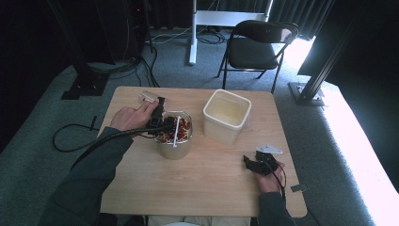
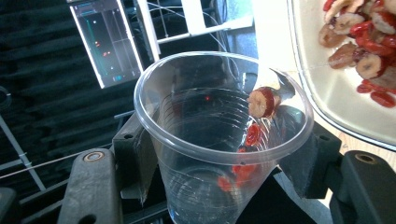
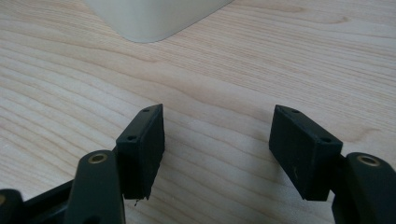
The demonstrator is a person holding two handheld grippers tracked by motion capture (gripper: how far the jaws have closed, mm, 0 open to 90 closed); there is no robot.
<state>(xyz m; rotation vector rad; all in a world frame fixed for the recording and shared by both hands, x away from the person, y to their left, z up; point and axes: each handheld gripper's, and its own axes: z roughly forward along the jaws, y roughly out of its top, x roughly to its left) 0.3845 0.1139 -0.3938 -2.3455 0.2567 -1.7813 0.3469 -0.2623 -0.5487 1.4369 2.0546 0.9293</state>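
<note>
Clear cup pinched in my left gripper, tilted; fruit could spill at bowl's nine o'clock; right gripper spread, empty.

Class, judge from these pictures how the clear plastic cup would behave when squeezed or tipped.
The clear ribbed plastic cup looks thin-walled, so it probably flexes under the left claw gripping it. Holding just a few red dried fruit pieces, it is likely light and easily tipped.
</note>
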